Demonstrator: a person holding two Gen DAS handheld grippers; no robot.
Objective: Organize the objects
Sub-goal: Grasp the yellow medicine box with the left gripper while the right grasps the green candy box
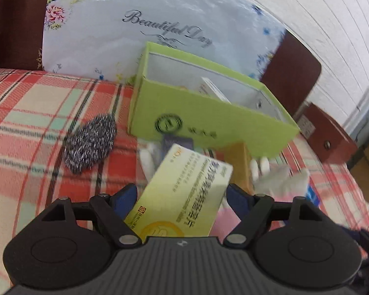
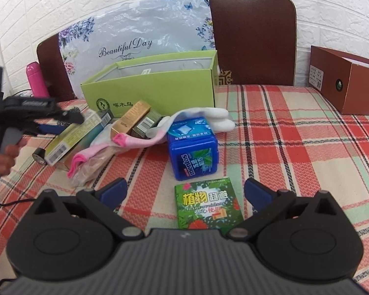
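Between my left gripper's [image 1: 182, 194] pads sat the yellow-green carton [image 1: 184, 194], tilted, one end pointing toward the green box [image 1: 209, 120]. Pads wide apart but pressed on the carton's sides — gripped, lifted off the cloth. From the right wrist view the same carton [image 2: 69, 137] hung in the left gripper [image 2: 61, 123] above the pile at the left, a hand [image 2: 5, 157] on the handle.

Green box stood open at the back of the plaid cloth [image 1: 37, 113], against the floral bag [image 1: 135, 24]. One white carton [image 1: 211, 88] leaned inside it; the rest of the inside was not clear. Steel scourer [image 1: 91, 145] lay on the cloth just left of the box, apart from it.

Right gripper [image 2: 184, 194] — fingers spread wide, nothing held. It hovered over the green packet [image 2: 209, 206], which lay flat on the cloth between the fingers without touching them. Blue mint tub [image 2: 193, 147] stood just beyond the packet.

Pile left of the tub: gold box [image 2: 130, 118], dark olive box [image 2: 147, 123], white-pink socks [image 2: 160, 132] draped across, battery [image 2: 39, 156] at the near edge. Pink bottle [image 2: 35, 78] stood far left. Brown box [image 2: 351, 83] sat at the far right, well apart from the rest.
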